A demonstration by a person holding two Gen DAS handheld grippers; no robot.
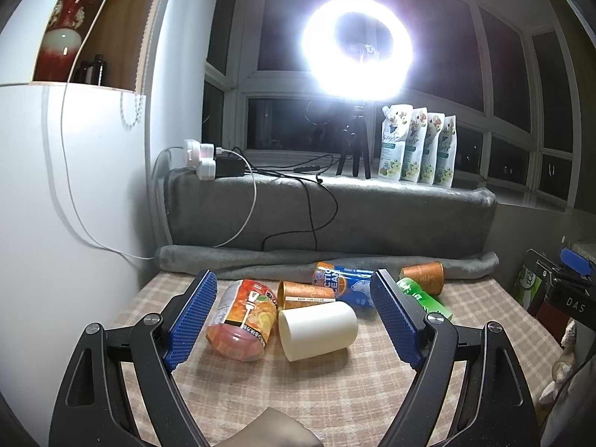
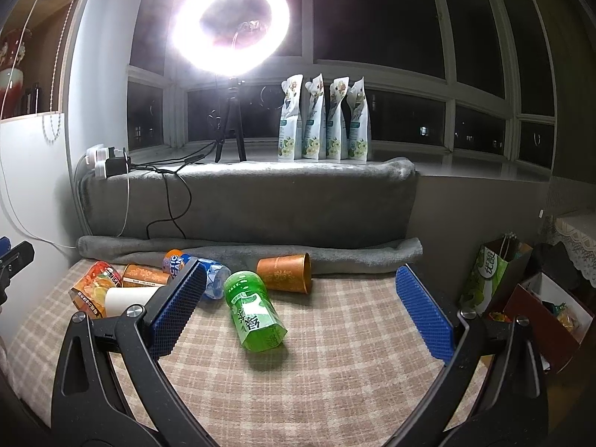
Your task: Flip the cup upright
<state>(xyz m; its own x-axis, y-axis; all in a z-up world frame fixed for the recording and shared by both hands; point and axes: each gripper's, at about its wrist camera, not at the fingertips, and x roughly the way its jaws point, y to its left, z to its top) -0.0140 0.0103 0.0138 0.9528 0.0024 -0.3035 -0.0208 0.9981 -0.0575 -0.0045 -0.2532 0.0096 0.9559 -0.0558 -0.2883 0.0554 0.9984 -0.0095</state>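
A white cup (image 1: 316,329) lies on its side on the checked cloth, its mouth to the left; it also shows in the right wrist view (image 2: 128,298). Two copper cups lie on their sides: one (image 1: 303,294) behind the white cup, one (image 2: 287,272) at the back. My left gripper (image 1: 294,279) is open, its jaws wide apart, just short of the white cup. My right gripper (image 2: 301,272) is open and empty, with a green bottle (image 2: 255,311) lying between its fingers.
An orange jar (image 1: 242,320) lies left of the white cup. A blue can (image 1: 344,285) lies behind it. A rolled grey blanket (image 2: 249,251) edges the back. A ring light (image 2: 229,24) and several pouches (image 2: 324,119) stand on the sill. Bags (image 2: 491,279) stand at the right.
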